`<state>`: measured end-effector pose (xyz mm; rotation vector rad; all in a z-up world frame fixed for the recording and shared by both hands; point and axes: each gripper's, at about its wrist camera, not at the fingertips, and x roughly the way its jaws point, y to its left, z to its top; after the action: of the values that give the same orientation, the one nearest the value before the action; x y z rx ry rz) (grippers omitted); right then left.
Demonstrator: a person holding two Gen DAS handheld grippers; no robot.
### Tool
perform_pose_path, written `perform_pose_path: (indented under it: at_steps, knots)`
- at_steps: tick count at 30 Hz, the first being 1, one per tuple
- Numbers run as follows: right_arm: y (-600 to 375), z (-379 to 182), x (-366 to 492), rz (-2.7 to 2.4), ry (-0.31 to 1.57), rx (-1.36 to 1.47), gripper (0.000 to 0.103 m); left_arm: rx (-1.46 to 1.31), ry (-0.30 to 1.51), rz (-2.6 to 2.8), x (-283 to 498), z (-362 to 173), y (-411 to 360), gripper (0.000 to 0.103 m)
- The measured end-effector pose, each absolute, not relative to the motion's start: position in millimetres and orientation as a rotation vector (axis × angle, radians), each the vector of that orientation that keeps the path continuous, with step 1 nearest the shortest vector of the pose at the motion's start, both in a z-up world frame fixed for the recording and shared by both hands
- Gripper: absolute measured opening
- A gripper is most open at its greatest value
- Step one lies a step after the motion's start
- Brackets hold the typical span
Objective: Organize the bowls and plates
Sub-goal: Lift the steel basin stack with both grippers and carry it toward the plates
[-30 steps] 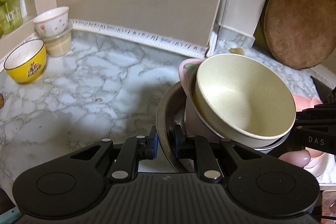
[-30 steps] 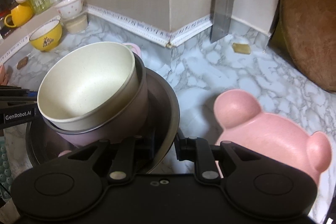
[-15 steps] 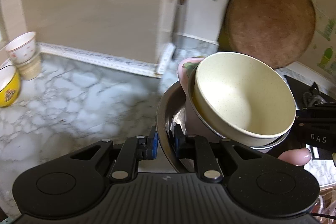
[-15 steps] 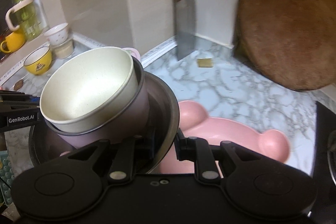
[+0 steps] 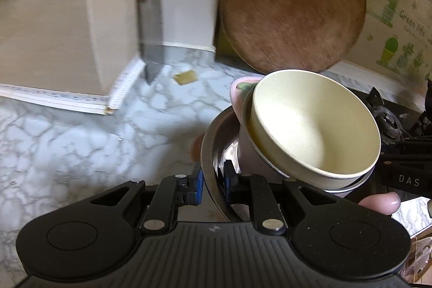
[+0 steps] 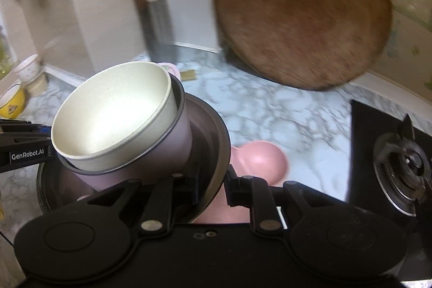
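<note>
While both tongs carry the load above the marble desk [image 5: 81, 142], a dark metal bowl [image 6: 213, 142] holds a tilted pink cup [image 6: 172, 153] with a cream bowl [image 6: 113, 120] nested inside it. The left tongs [image 5: 212, 181] pinch the near rim of the metal bowl, one pad inside and one outside; the right tongs [image 6: 213, 188] pinch the opposite rim in the same way. A pink bear-shaped plate [image 6: 259, 161] lies on the desk beneath and just beyond the stack, partly hidden by it. A round wooden board [image 5: 291, 4] leans against the wall behind, a cleaver [image 5: 151, 29] stands at the corner, and a gas burner [image 6: 405, 174] sits to the right.

Risk: the cup and cream bowl lean steeply and rest loosely, so a sudden stop or further tilt could likely slide them out over the rim. Because each rim grip is narrow, uneven motion of the two hands could twist the metal bowl free. Setting down on the plate could pinch the lower pads or knock the plate aside.

Change from one second ago: the whole stack has swung rightward. The yellow bowl [image 6: 10, 104] and stacked small bowls [image 6: 29, 72] have left the left view; the board and burner now fill the background. The grips and the nesting are unchanged.
</note>
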<state>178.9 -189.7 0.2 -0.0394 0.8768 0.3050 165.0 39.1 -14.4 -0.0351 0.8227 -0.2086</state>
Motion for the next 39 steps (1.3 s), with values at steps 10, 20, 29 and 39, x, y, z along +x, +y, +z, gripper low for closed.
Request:
perform_pose_path:
  at_steps: [10, 20, 29, 39]
  knots:
    - [-215.8, -31.0, 186.6, 0.300, 0.912, -0.002, 0.019, -0.014, 0.852, -0.218, 172.7, -42.7, 17.9, 0.014]
    - [-215.4, -50.9, 189.5, 0.305, 0.930, -0.020, 0.019, 0.019, 0.837, -0.210, 173.4, -59.3, 12.4, 0.014]
    - [-213.2, -57.5, 187.8, 0.295, 0.926, -0.033, 0.019, 0.034, 0.811, -0.213, 172.2, -62.8, 12.0, 0.014]
    - [-210.9, -57.2, 188.3, 0.294, 0.921, -0.042, 0.020, 0.004, 0.839, -0.219, 175.8, -65.4, 17.7, 0.015]
